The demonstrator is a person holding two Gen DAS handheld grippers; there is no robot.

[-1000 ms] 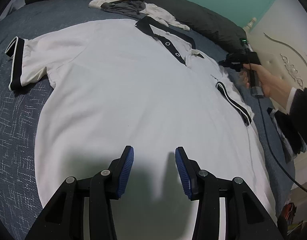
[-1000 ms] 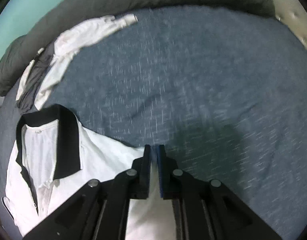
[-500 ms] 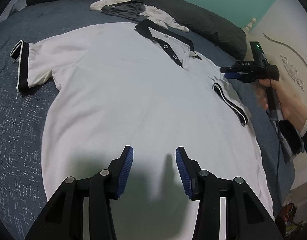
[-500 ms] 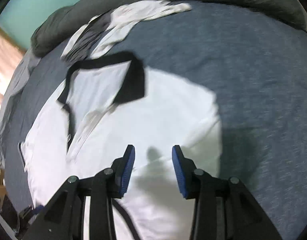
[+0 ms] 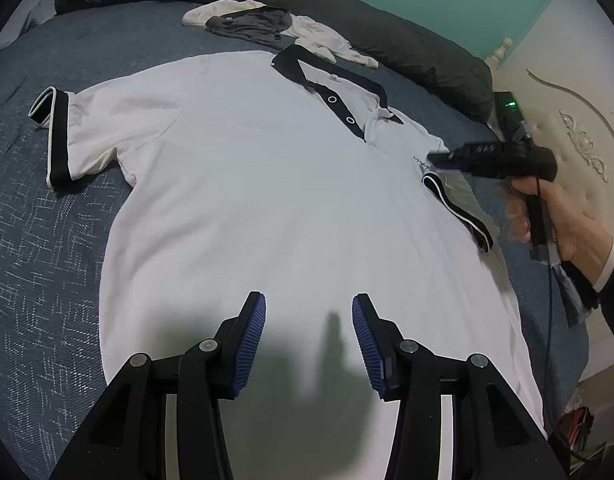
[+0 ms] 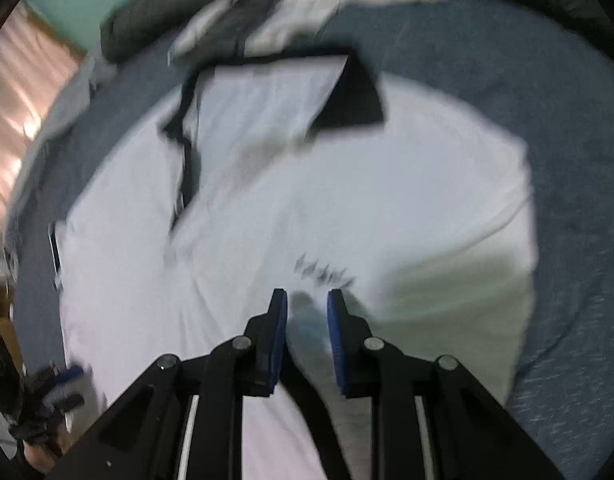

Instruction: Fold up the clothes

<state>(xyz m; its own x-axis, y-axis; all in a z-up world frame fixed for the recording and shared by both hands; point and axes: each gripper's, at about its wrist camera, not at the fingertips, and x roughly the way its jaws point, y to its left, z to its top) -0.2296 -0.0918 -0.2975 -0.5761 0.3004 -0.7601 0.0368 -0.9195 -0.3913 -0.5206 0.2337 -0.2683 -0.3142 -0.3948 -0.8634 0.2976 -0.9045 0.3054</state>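
Note:
A white polo shirt (image 5: 267, 200) with a black collar (image 5: 291, 63) lies face up on the blue-grey bed (image 5: 39, 260). Its left sleeve (image 5: 61, 140) is spread out, while the right sleeve cuff (image 5: 455, 208) lies folded in at the shirt's edge. My left gripper (image 5: 309, 308) hovers open over the lower front of the shirt, holding nothing. A hand (image 5: 567, 220) holds my right gripper (image 5: 433, 157) just above the right chest. In the blurred right wrist view, the right gripper (image 6: 307, 300) is open with a narrow gap over the shirt (image 6: 347, 200), near the small chest logo (image 6: 323, 272).
A heap of white and grey clothes (image 5: 267, 24) lies beyond the collar, in front of a dark rolled duvet (image 5: 407, 44). A white padded headboard (image 5: 575, 140) stands at the right. A cable (image 5: 549, 312) hangs from the right gripper's handle. A pink curtain (image 6: 23, 100) is at the left.
The right gripper, shut one second ago at the shirt's edge, has opened and swung inward over the right chest; its gap is now narrower than half a second ago. The left gripper stays open.

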